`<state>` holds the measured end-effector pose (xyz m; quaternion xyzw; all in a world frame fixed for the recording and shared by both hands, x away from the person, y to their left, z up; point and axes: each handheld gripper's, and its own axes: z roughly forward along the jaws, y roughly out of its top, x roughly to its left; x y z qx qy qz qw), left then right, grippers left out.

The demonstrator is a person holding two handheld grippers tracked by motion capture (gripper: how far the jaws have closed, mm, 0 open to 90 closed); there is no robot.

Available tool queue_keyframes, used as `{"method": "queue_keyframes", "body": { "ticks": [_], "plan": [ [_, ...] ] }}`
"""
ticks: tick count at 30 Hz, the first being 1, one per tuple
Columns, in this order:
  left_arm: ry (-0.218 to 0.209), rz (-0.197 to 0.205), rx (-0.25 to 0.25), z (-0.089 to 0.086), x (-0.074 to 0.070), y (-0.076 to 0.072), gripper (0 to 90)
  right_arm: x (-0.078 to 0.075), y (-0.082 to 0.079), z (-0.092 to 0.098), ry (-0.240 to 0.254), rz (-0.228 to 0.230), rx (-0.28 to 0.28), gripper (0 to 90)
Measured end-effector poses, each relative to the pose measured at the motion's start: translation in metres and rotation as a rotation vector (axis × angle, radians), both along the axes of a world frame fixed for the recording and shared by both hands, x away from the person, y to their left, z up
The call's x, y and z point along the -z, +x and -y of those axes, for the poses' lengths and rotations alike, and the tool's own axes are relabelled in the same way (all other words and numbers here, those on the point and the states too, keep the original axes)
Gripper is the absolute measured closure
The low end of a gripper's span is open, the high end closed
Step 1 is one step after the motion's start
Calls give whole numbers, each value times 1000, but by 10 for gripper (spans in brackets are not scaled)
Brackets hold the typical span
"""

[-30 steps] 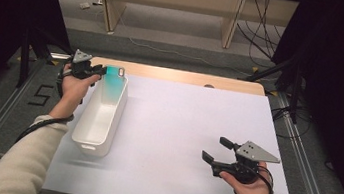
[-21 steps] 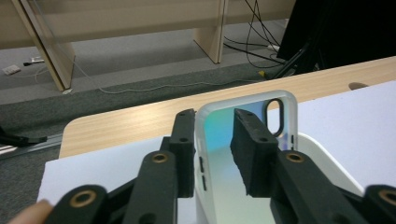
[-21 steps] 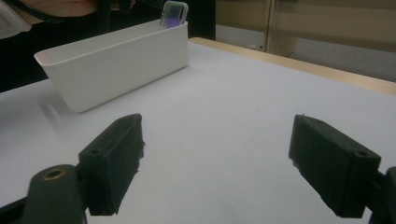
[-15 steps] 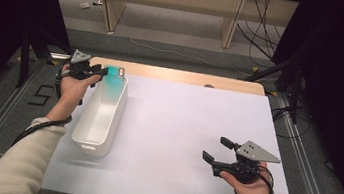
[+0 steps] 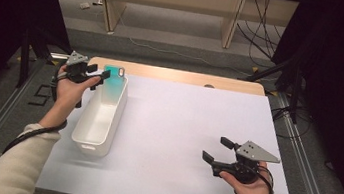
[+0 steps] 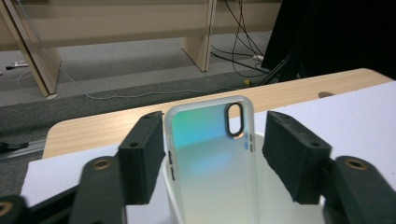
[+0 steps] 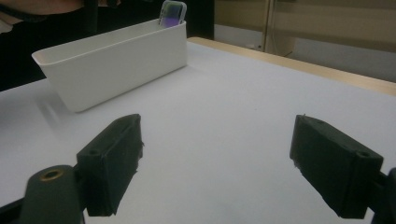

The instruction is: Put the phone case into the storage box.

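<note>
Phone case (image 6: 210,154) is seen standing on end in the far end of the white bin (image 5: 98,122), leaned against its end wall, long axis nearly upright. The left tool (image 5: 96,73) is held around its upper part; its jaws have just been opening, and the case sits between the pads with a gap on each side, released. The right tool (image 5: 216,149), wide open and empty, is held well apart over the tabletop (image 5: 181,128)
</note>
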<state>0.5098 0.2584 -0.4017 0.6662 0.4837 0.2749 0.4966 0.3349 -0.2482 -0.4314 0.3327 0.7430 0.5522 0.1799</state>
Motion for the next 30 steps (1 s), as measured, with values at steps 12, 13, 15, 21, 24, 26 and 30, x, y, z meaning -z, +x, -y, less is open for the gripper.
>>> {"method": "queue_keyframes", "body": {
  "ticks": [12, 13, 15, 21, 24, 26, 30],
  "plan": [
    [4, 27, 23, 7, -12, -25, 175, -1, -1, 0, -16, -6, 11, 178],
    [1, 27, 30, 7, -13, -27, 169, -1, -1, 0, -16, -6, 12, 178],
    [-13, 22, 50, 8, -13, -32, 149, 0, 0, 0, -19, 2, 11, 177],
    [-24, 34, 76, 10, -17, -46, 87, 0, 0, -1, -21, 12, 16, 174],
    [-15, 48, 89, 13, -18, -55, 65, 0, 0, -1, -23, 12, 14, 173],
    [-10, 63, 106, 14, -18, -61, 65, 0, 0, -1, -23, 10, 16, 173],
    [-14, 76, 123, 18, -17, -73, 62, -1, -1, 1, -46, -12, 13, 173]
  ]
}}
